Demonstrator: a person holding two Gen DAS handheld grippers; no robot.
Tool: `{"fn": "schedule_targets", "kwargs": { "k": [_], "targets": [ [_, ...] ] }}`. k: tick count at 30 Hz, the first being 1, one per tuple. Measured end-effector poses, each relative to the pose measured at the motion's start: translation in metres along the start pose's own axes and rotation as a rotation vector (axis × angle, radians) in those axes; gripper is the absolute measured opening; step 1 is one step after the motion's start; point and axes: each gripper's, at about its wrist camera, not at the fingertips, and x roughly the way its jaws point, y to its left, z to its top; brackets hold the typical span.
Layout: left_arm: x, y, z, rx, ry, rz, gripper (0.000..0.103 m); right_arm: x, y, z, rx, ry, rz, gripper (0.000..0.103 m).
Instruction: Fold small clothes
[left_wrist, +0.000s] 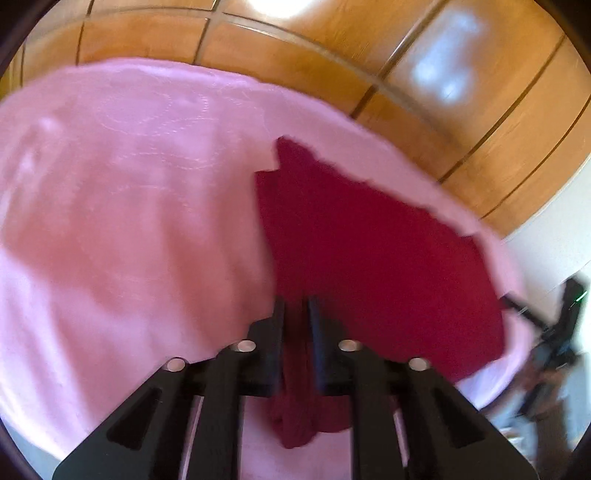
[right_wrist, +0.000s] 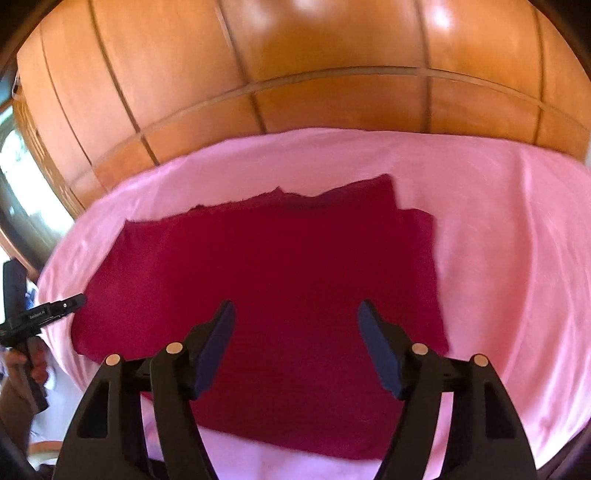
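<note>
Left wrist view: left gripper (left_wrist: 296, 306) is pinched narrow on a bunched edge of the dark red cloth (left_wrist: 369, 251); a wad of the same fabric hangs down between the fingers (left_wrist: 277, 325) toward the camera. From this grip the rest of the cloth fans out ahead and to the right, lying flat on the pink sheet (left_wrist: 129, 184). Frayed far edge runs diagonally, up-left to lower-right. The right gripper shows small and blurred at the far right edge; its state is unreadable from here. Wooden panels (left_wrist: 295, 55) behind.

Right wrist view: right gripper (right_wrist: 296, 314) is spread wide, holding nothing, and hovers over the near half of the cloth (right_wrist: 277, 277). The cloth sits dead ahead and below, roughly rectangular, long axis left-to-right across the view, near edge just under the fingers (right_wrist: 221, 332). A second layer peeks out at the far right corner, so it looks partly folded already. Left gripper (right_wrist: 77, 300) comes in at the cloth's left edge.

Key relation, my read: left has its end of the cloth, while the right-side edge is free and lies right of the open right gripper. Right arm is the nearer one for that edge. It needs to shift right and drop before any fold across the long axis.
</note>
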Motion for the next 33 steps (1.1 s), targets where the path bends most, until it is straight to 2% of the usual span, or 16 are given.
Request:
{"fn": "schedule_targets", "kwargs": {
  "k": [2, 3, 4, 6, 7, 10, 14, 19, 22, 25, 26, 29, 32, 33],
  "targets": [
    [0.008, 0.007, -0.005, -0.039, 0.022, -0.004, 0.012, 0.026, -0.005, 0.001, 0.002, 0.052, -0.081, 0.072],
    [0.009, 0.011, -0.007, -0.064, 0.023, -0.008, 0.014, 0.033, -0.009, 0.000, 0.015, 0.072, -0.090, 0.072],
    [0.007, 0.014, -0.008, -0.078, 0.015, -0.005, 0.018, 0.040, -0.015, -0.003, 0.042, 0.085, -0.074, 0.072],
    [0.001, 0.013, -0.007, -0.084, -0.006, 0.021, 0.028, 0.043, -0.024, -0.006, 0.073, 0.059, -0.042, 0.074],
    [-0.005, 0.011, -0.004, -0.079, -0.028, 0.039, 0.028, 0.043, -0.026, -0.007, 0.083, 0.053, -0.034, 0.074],
    [-0.017, -0.007, 0.015, 0.001, -0.093, 0.090, 0.028, 0.042, -0.026, -0.009, 0.088, 0.032, -0.031, 0.077],
    [-0.011, -0.037, 0.043, 0.100, -0.142, 0.108, 0.028, 0.042, -0.021, -0.010, 0.078, 0.022, -0.050, 0.082],
    [0.023, -0.069, 0.060, 0.190, -0.119, 0.087, 0.028, 0.042, -0.016, -0.010, 0.080, 0.016, -0.049, 0.083],
    [0.051, -0.079, 0.067, 0.247, -0.099, 0.123, 0.028, 0.042, -0.016, -0.011, 0.083, 0.012, -0.045, 0.084],
    [0.086, -0.062, 0.071, 0.214, -0.031, 0.186, 0.030, 0.043, -0.014, -0.012, 0.086, 0.007, -0.045, 0.086],
    [0.092, -0.054, 0.070, 0.196, -0.025, 0.176, 0.030, 0.043, -0.014, -0.012, 0.086, 0.006, -0.044, 0.086],
    [0.091, -0.047, 0.066, 0.172, -0.063, 0.152, 0.030, 0.043, -0.014, -0.012, 0.088, 0.003, -0.041, 0.087],
    [0.081, -0.048, 0.064, 0.161, -0.094, 0.186, 0.030, 0.044, -0.013, -0.013, 0.084, 0.003, -0.042, 0.088],
    [0.078, -0.052, 0.062, 0.165, -0.103, 0.192, 0.037, 0.044, -0.013, -0.013, 0.084, 0.005, -0.042, 0.088]
  ]
}}
